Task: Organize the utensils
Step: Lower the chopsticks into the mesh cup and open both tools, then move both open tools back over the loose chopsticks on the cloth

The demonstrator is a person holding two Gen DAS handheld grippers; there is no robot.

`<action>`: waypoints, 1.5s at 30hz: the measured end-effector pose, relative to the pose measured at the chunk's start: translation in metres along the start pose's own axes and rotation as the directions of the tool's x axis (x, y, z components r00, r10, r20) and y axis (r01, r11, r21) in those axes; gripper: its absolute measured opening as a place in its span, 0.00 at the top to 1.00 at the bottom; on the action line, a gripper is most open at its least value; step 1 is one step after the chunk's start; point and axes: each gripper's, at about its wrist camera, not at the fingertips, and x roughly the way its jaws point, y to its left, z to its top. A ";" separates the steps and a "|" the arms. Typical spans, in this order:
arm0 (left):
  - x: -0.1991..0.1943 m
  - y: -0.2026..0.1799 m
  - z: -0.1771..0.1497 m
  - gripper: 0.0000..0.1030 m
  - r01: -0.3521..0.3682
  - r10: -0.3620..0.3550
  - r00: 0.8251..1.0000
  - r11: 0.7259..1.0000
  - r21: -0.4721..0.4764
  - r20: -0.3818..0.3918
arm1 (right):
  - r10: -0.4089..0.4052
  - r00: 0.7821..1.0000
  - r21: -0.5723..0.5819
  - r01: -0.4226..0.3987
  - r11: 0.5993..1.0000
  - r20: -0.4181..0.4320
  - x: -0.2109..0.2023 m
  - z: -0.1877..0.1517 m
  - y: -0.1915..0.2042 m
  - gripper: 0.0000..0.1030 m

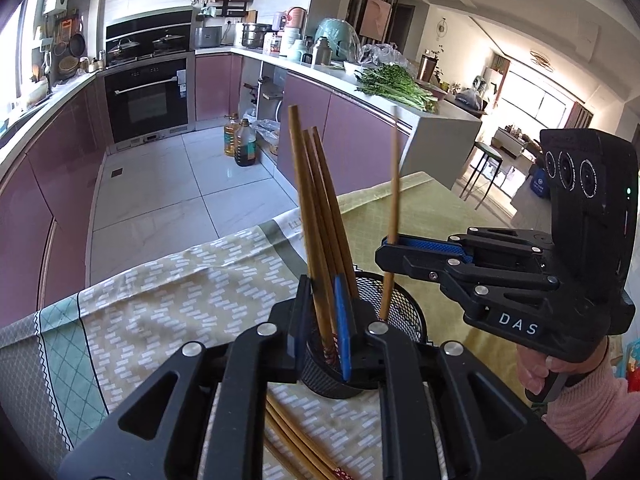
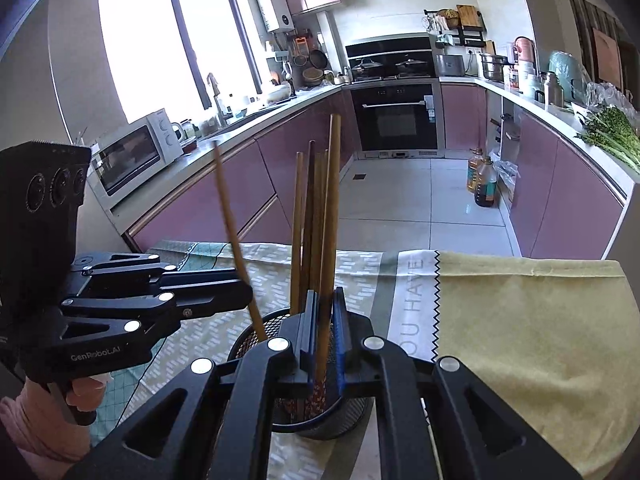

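Left wrist view | left gripper (image 1: 326, 322) clamped on chopstick (image 1: 308, 216), upright, tip inside mesh cup (image 1: 400, 304) at lower centre | right gripper (image 1: 390, 248) pinching single chopstick (image 1: 394, 184) above cup, equally near.

Chopstick tips: lower ends sink out of sight inside the black mesh cup (image 1: 396, 312), behind the left gripper (image 1: 324, 320) linkage.
Loose chopsticks (image 1: 296, 448): lie on the tablecloth (image 1: 160, 312), cut off by the bottom edge of the left wrist view, count unclear.
Single chopstick (image 1: 394, 184): motion-blurred along its length in both views; top end faint.
Mesh cup base: hidden by the right gripper (image 2: 324, 332) in the right wrist view.
Hands: only fingers (image 1: 532, 372) and a pink sleeve (image 1: 592, 412) show, lower right; the rest is out of frame.
Tablecloth lettering (image 2: 414, 304): partly cut, only fragments readable.
Counter items, upper right: too small to identify.
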 end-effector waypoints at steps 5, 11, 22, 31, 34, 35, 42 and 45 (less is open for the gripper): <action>-0.016 0.002 -0.011 0.67 -0.083 0.085 0.992 0.996 -0.024 0.088 | 0.013 1.000 0.029 -0.014 0.999 0.029 -0.005 -0.005 -0.006 0.85; -0.054 0.001 -0.036 0.52 -0.123 0.129 0.970 0.992 -0.041 0.205 | 0.036 0.996 0.003 -0.037 0.999 0.078 -0.027 -0.014 0.005 0.77; -0.082 0.016 -0.106 0.29 -0.196 0.217 0.955 0.973 -0.120 0.203 | 0.184 0.982 -0.142 -0.187 0.972 -0.028 -0.036 -0.065 0.055 0.61; -0.043 0.043 -0.166 0.30 -0.220 0.224 0.975 0.949 -0.226 -0.007 | 0.147 0.970 -0.079 -0.165 0.983 -0.195 0.016 -0.113 0.068 0.61; -0.034 0.043 -0.173 0.30 -0.223 0.219 0.975 0.947 -0.229 -0.046 | 0.135 0.966 -0.068 -0.154 0.986 -0.219 0.023 -0.118 0.070 0.61; -0.031 0.043 -0.174 0.30 -0.227 0.220 0.974 0.947 -0.229 -0.054 | 0.125 0.967 -0.073 -0.144 0.987 -0.222 0.024 -0.120 0.072 0.61; -0.023 0.036 -0.172 0.30 -0.234 0.222 0.972 0.948 -0.214 -0.081 | 0.091 0.967 -0.074 -0.111 0.991 -0.237 0.033 -0.123 0.081 0.63; -0.020 0.034 -0.172 0.31 -0.235 0.221 0.971 0.949 -0.210 -0.085 | 0.062 0.969 -0.100 -0.088 0.991 -0.238 0.034 -0.126 0.082 0.65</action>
